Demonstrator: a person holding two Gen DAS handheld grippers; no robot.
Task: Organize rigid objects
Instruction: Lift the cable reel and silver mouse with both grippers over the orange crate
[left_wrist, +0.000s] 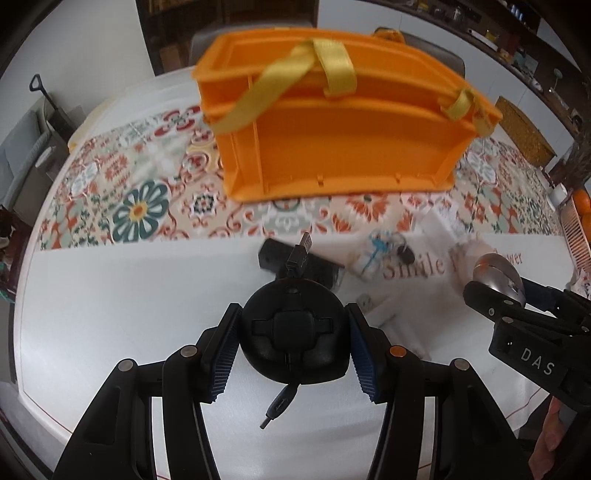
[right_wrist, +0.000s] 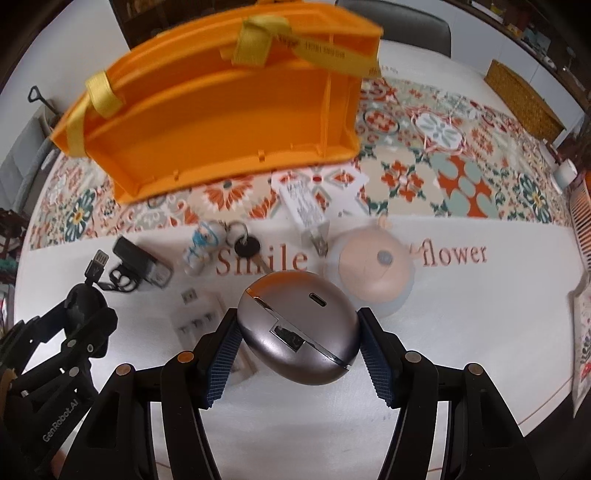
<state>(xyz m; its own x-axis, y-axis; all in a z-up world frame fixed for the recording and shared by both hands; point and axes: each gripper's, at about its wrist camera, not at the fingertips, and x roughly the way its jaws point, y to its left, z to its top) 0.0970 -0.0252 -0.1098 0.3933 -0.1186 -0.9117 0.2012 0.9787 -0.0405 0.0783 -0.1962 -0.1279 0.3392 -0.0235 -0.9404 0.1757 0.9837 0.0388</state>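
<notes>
I see a white table (right_wrist: 461, 332) with a patterned tile-print runner (right_wrist: 424, 173) across it and the lettering "Smile" and "flower" printed on the white part. Behind it stand a grey chair, white walls and dark shelving along the upper right.

An orange organizer box (left_wrist: 332, 147) with yellow straps sits on the runner, its divided inside facing my cameras. It looks blurred in both views.

My left gripper (left_wrist: 293, 347) is pinching a round black retractable cable reel (left_wrist: 295, 332), one plug sticking forward and one hanging below. My right gripper (right_wrist: 297, 343) is clamped on a grey oval case (right_wrist: 295, 328) with a small port on top.

Only the right wrist view shows me the peach-coloured round gadget (right_wrist: 373, 273) just beyond the case, a white printed packet (right_wrist: 306, 206) near the runner's edge, and small white parts beside my left finger. It also shows the blue-and-white figurine keychain (right_wrist: 203, 247) and the black charger (right_wrist: 140, 266) sharply. The left wrist view shows the charger lying just past the reel, and my right gripper off to its right, holding the grey case.
</notes>
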